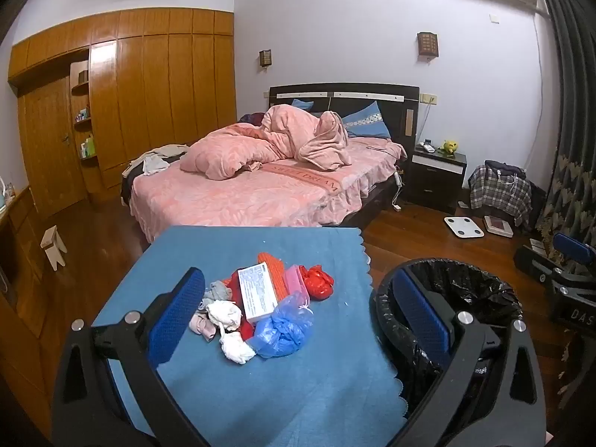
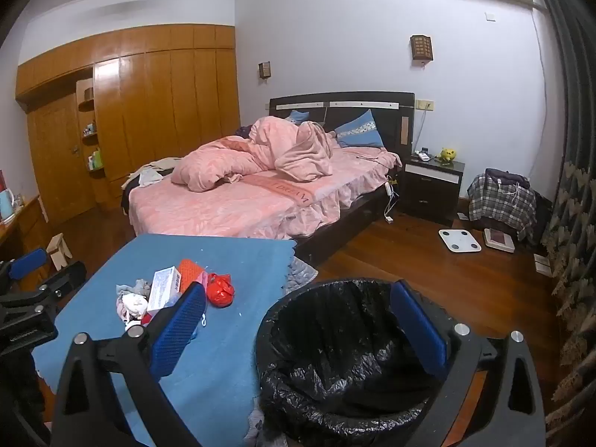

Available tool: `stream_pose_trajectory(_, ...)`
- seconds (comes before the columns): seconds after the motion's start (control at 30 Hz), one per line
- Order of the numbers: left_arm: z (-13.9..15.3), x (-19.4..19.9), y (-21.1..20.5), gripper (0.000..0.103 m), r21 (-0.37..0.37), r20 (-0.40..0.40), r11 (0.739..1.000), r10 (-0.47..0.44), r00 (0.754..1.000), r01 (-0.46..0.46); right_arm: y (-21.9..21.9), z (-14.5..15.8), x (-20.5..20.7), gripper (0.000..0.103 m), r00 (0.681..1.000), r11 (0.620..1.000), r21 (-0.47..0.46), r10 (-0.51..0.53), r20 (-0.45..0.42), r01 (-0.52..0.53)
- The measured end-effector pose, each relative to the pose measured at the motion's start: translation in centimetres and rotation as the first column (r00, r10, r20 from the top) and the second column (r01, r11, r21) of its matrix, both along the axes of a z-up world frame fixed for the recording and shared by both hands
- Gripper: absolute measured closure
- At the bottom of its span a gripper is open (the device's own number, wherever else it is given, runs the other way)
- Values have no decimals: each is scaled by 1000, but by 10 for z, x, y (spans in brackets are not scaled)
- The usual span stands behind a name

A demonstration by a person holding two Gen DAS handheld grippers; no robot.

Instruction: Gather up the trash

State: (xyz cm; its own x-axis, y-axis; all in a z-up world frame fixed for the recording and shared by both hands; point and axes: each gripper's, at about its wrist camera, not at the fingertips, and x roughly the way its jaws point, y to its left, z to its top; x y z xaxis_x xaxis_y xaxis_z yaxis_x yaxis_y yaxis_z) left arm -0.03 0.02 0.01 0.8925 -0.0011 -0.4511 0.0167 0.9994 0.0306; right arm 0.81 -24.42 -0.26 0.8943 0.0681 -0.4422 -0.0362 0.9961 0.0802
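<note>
Trash (image 1: 268,309) lay heaped on the blue cloth of the desk (image 1: 231,402), just ahead of your left gripper (image 1: 298,316) and roughly between its two blue pads, though nothing touched them; its jaws stood wide and held nothing. Your right gripper (image 2: 298,327) hovered over the bin (image 2: 346,357) lined with a black bag, beside the desk's right edge, its jaws equally wide and empty, with the heap off to the left past its left pad. You had before you a mixed pile: a white carton (image 1: 257,294) with small blue print lying on top, an orange ribbed piece (image 1: 275,272) and a pink one (image 1: 296,283) behind it, a knotted red plastic bag (image 1: 317,281) at the far right, a crumpled blue plastic bag (image 1: 285,329) nearest you, and wads of white tissue (image 1: 229,329) at the left. Print on the carton was too small to read. Pink bedding on the bed (image 1: 260,186) beyond carried the words "SWEET DREAM".
</note>
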Motion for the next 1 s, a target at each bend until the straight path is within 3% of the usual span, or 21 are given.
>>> stream_pose_trajectory(1.0,0,1,0,5,2,-8,1000,0,1000,0,0,-1,0,6,1000,1000,-1,0,0,0)
